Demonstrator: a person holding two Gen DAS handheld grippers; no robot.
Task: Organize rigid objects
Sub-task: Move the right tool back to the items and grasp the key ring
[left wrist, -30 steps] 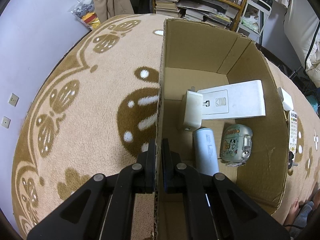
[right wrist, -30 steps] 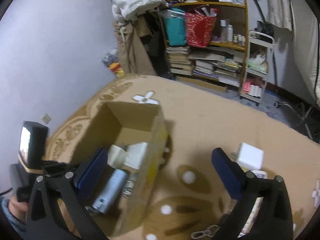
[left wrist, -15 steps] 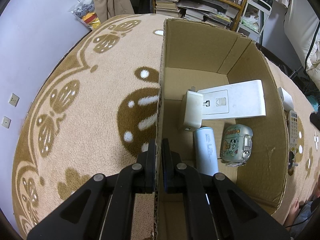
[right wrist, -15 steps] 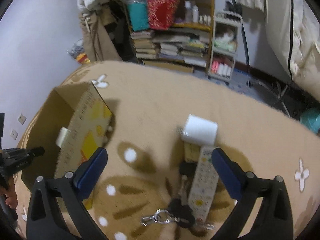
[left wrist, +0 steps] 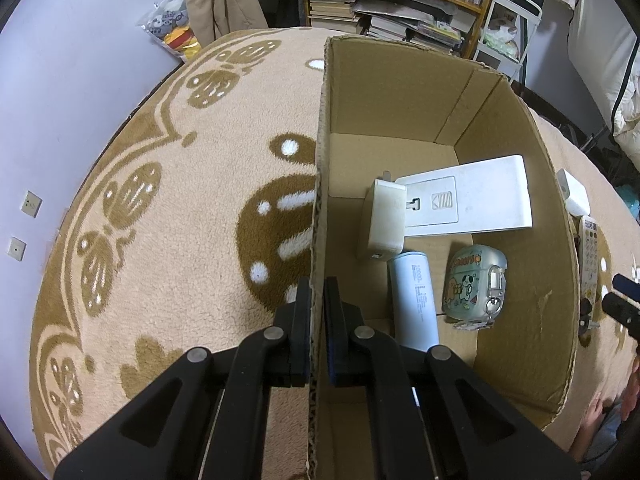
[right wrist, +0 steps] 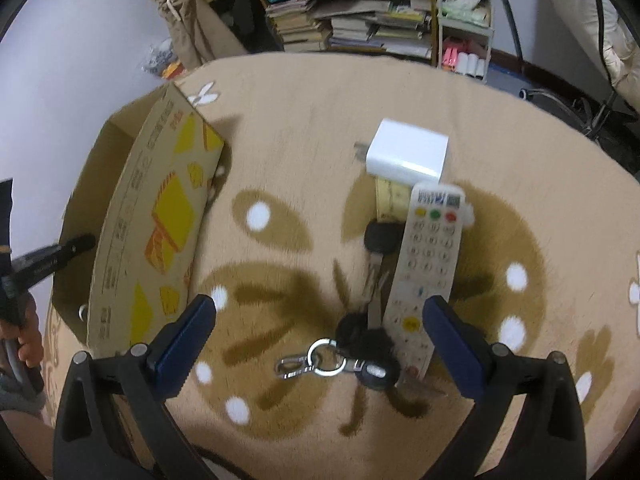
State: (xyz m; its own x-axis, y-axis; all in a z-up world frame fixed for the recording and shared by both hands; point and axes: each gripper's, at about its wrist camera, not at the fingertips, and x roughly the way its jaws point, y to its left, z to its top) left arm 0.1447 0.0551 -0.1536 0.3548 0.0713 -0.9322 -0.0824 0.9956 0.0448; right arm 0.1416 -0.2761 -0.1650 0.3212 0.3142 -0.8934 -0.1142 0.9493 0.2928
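My left gripper [left wrist: 317, 304] is shut on the near left wall of the cardboard box [left wrist: 320, 184]. Inside lie a white flat device [left wrist: 476, 200], a white charger [left wrist: 384, 220], a light blue power bank [left wrist: 414, 300] and a cartoon-printed case [left wrist: 476, 280]. My right gripper [right wrist: 320, 320] is open and empty above the carpet, over a bunch of keys [right wrist: 360, 344], a white remote [right wrist: 428, 268], and a white adapter block [right wrist: 406, 156]. The box [right wrist: 160, 216] stands to their left.
A patterned beige carpet [left wrist: 180, 208] covers the floor. Shelves with books [right wrist: 360, 28] and a white cart [right wrist: 464, 20] stand at the far wall. A small yellow card [right wrist: 390, 196] lies under the remote and adapter.
My right gripper has swung right, away from the box, and now looks down at the keys, remote and adapter. The left gripper has kept its hold on the box wall.
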